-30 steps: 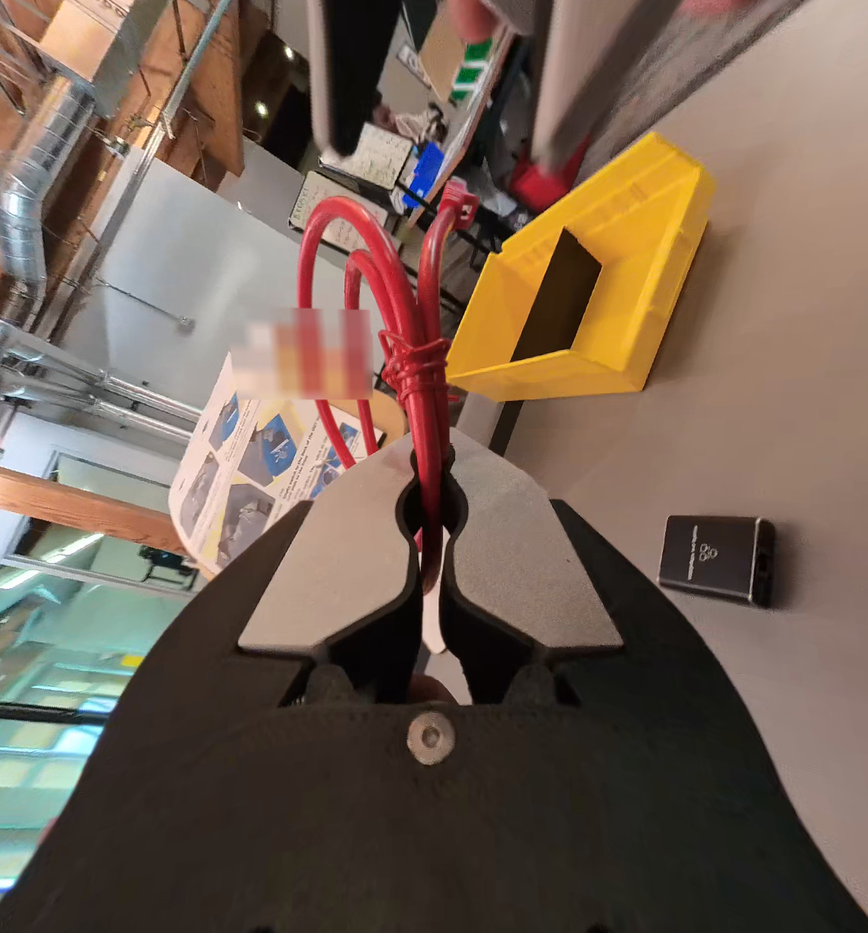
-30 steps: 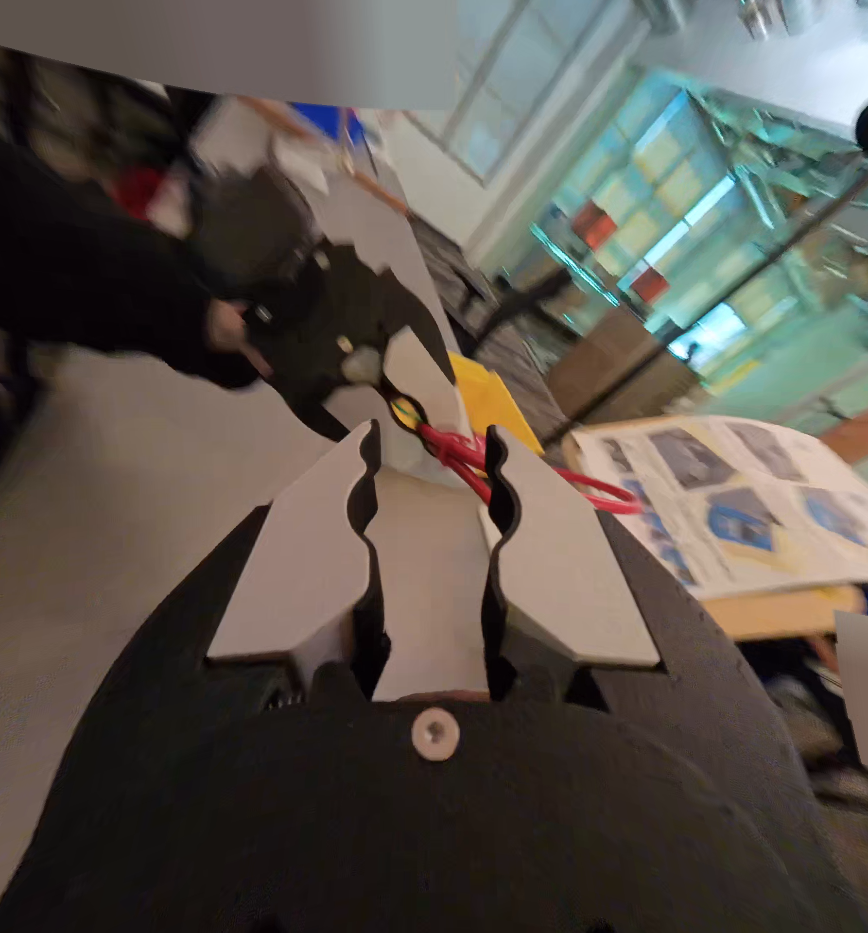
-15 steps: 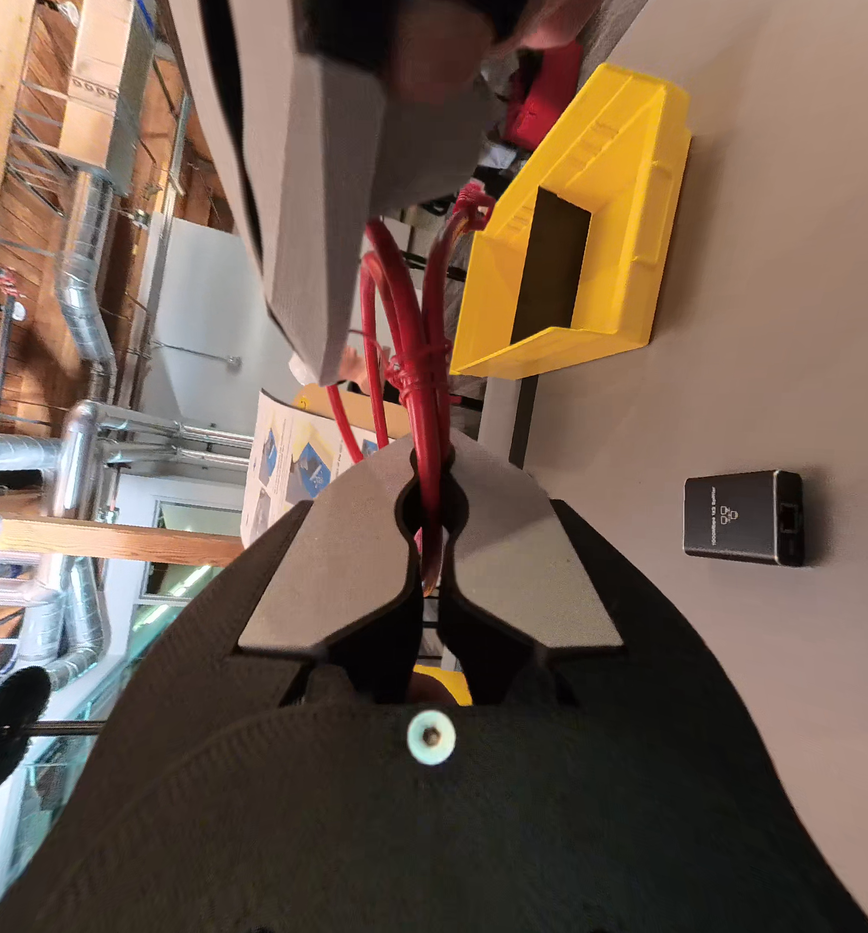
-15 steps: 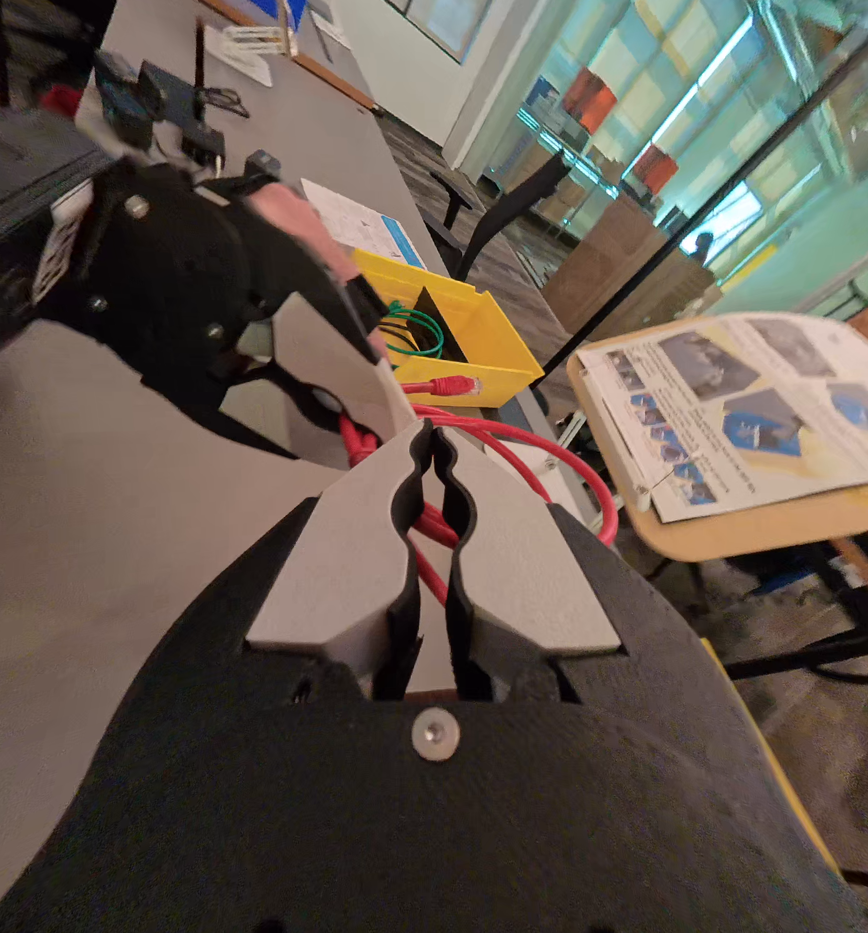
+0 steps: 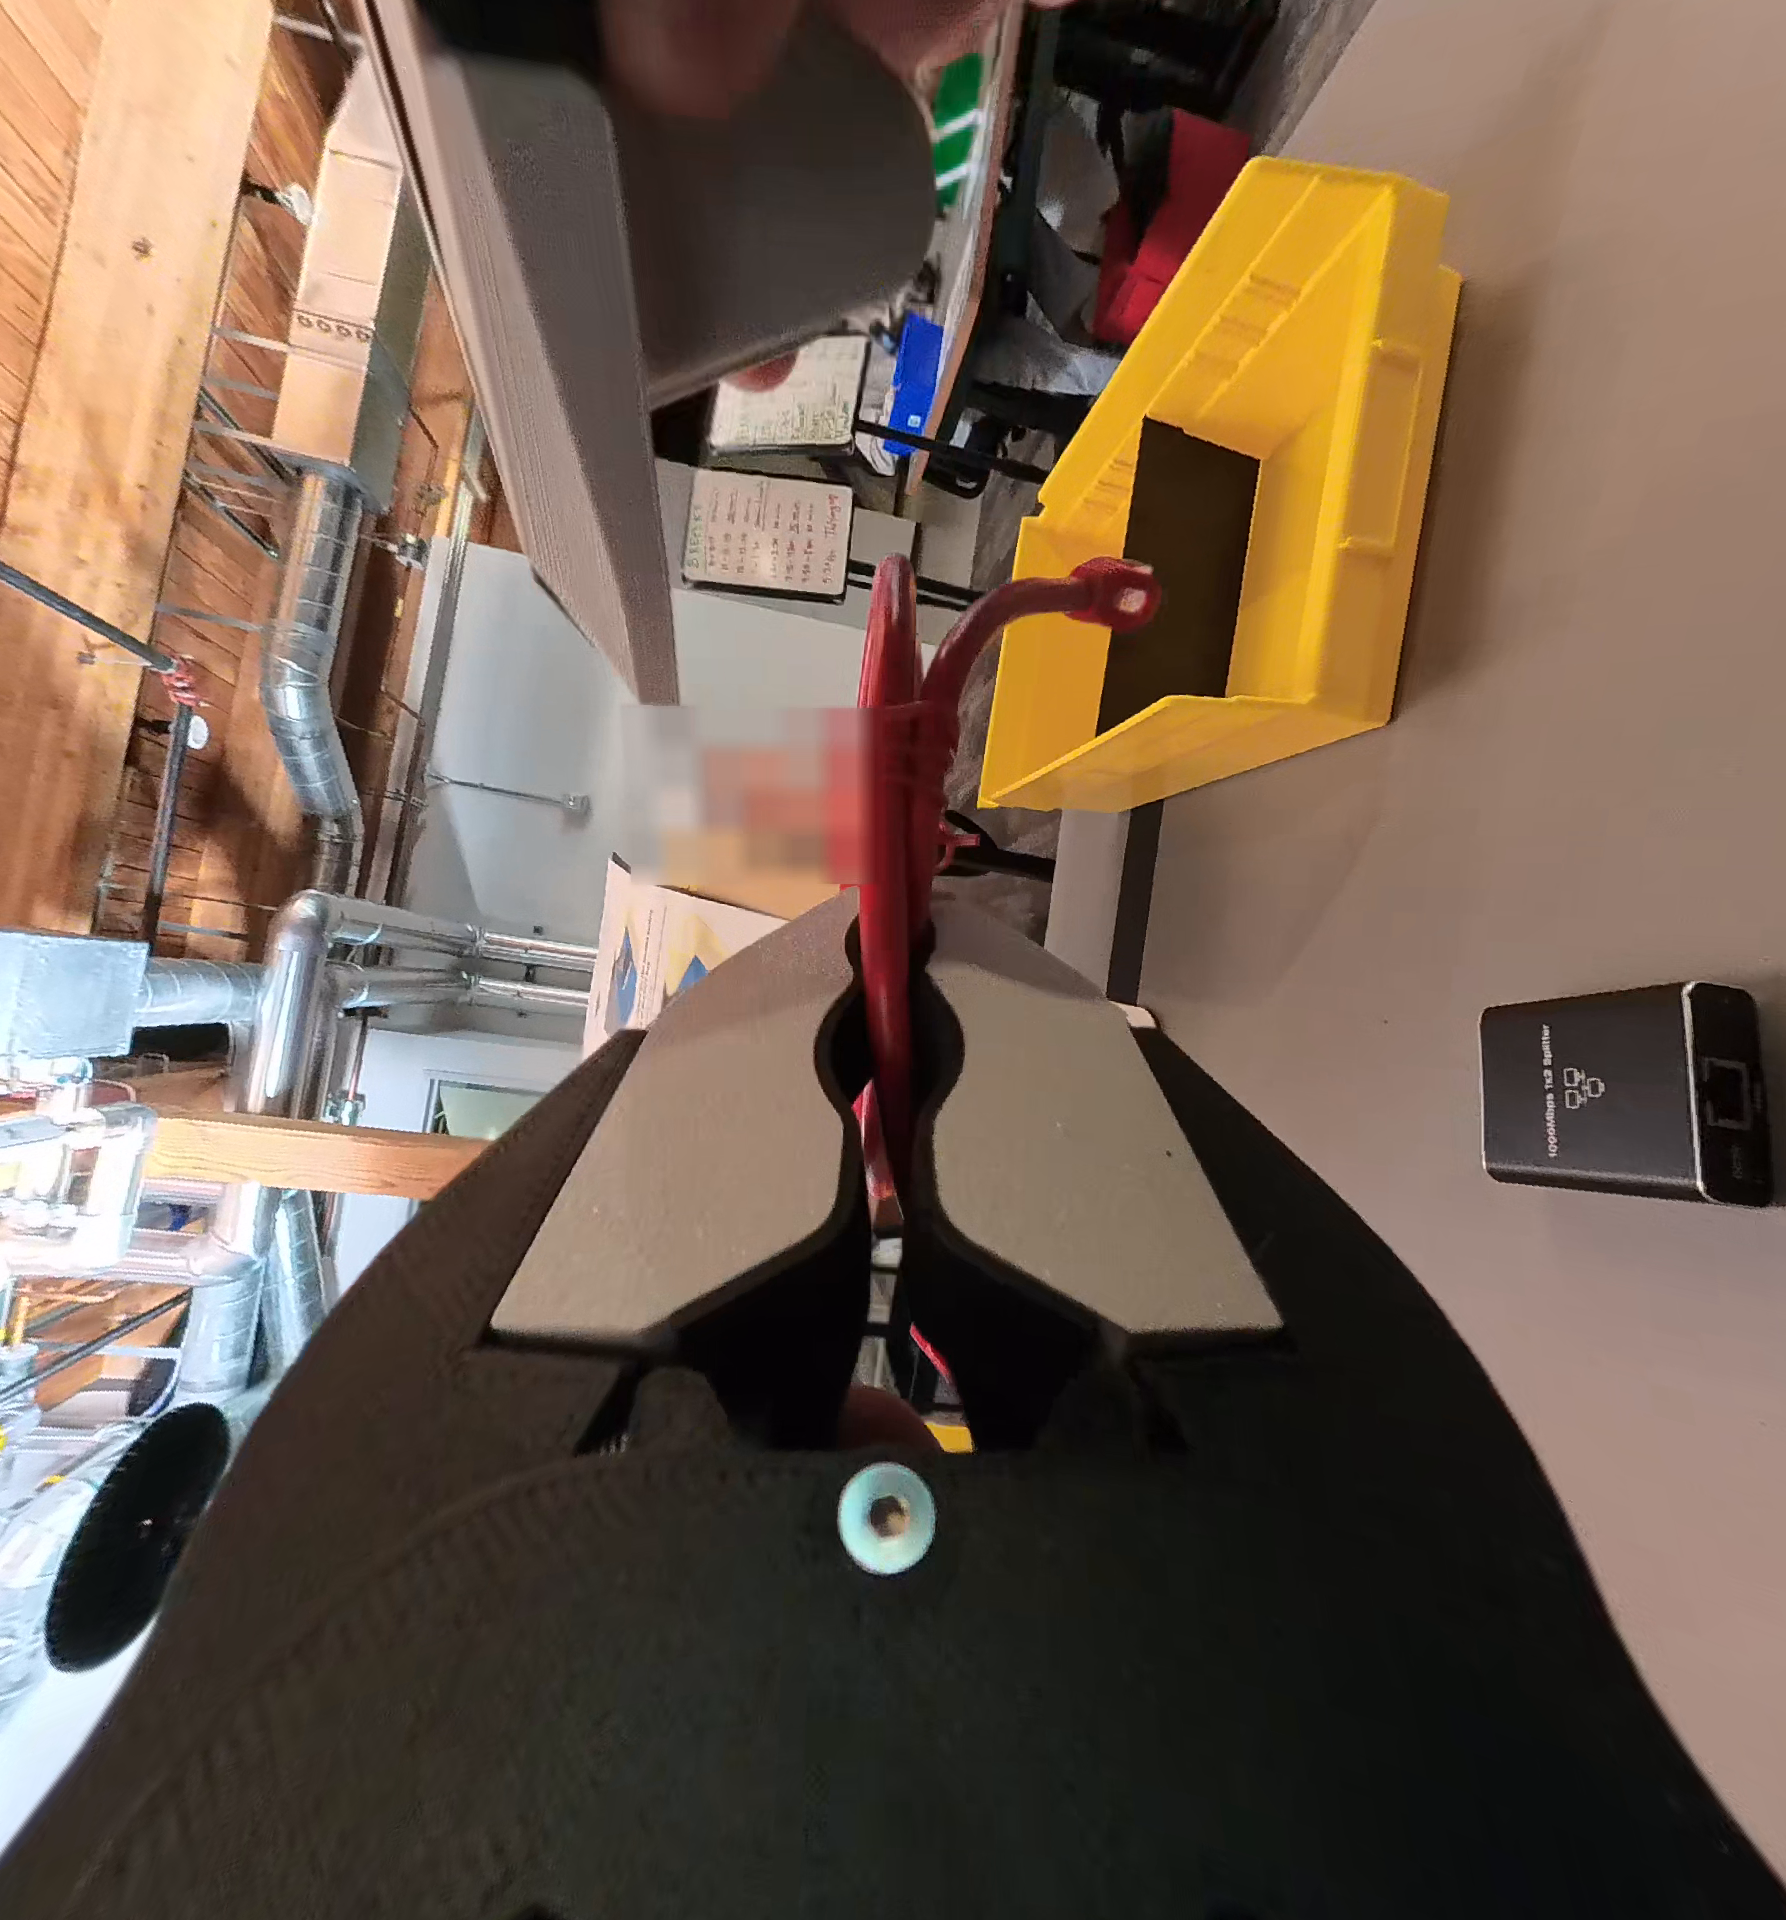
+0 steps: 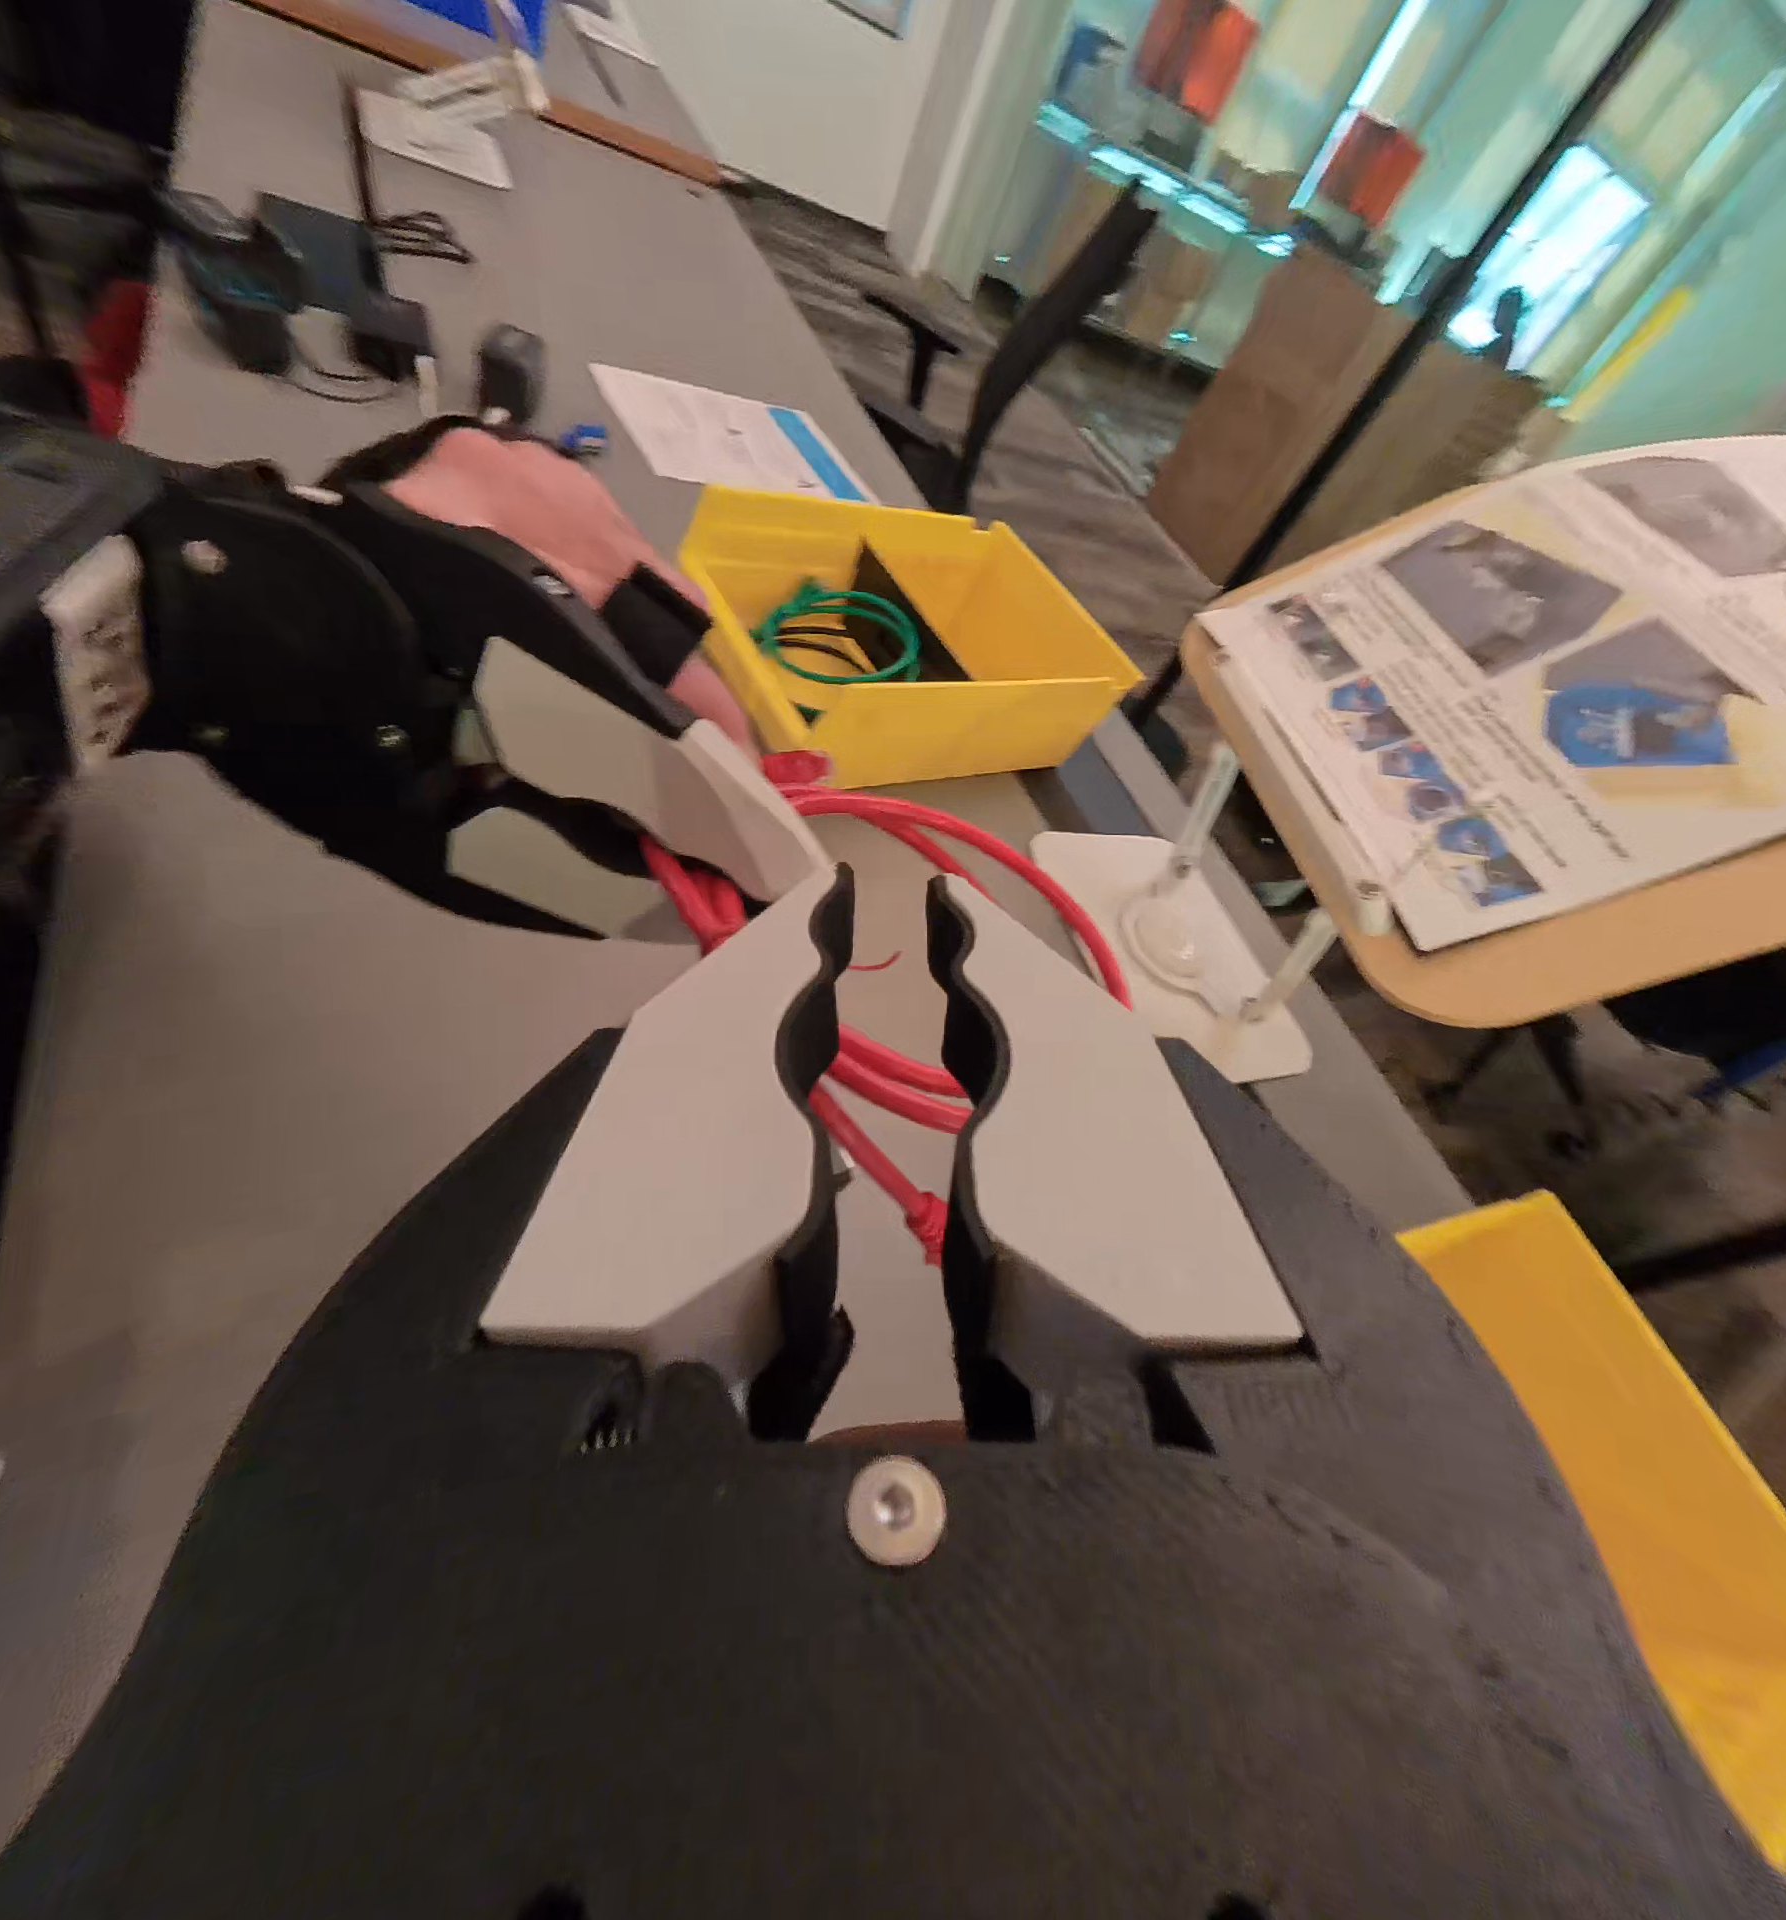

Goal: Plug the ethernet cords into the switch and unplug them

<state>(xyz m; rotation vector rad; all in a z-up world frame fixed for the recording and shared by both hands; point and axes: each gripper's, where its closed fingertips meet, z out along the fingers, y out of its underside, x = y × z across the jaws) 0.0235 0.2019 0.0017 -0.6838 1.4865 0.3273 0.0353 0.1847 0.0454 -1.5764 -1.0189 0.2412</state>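
My left gripper [image 5: 889,935] is shut on a coiled red ethernet cord [image 5: 894,727] that a red twist tie binds. One plug [image 5: 1112,603] sticks out toward the yellow bin. The black switch [image 5: 1621,1091] lies on the grey table to the right, apart from both grippers. In the right wrist view my right gripper [image 6: 889,904] has its jaws slightly apart, and strands of the red cord [image 6: 899,1081] and a plug end [image 6: 920,1216] lie between them. The left gripper [image 6: 754,821] shows just ahead, holding the coil. The right gripper's fingers [image 5: 577,364] loom blurred at the top of the left wrist view.
A yellow bin [image 6: 972,717] near the table's edge holds a green cord [image 6: 847,634]. A second yellow bin [image 6: 1647,1455] is at the lower right. A white stand [image 6: 1180,945] and a round table with a printed sheet [image 6: 1543,675] sit beyond the edge. Papers and black devices [image 6: 286,270] lie farther back. Across from one pair of fingers to the other is roughly 5 centimetres.
My right gripper, shut on the red cord half a second ago, has opened its jaws and drawn back a little. My left gripper keeps its hold and has rotated slightly.
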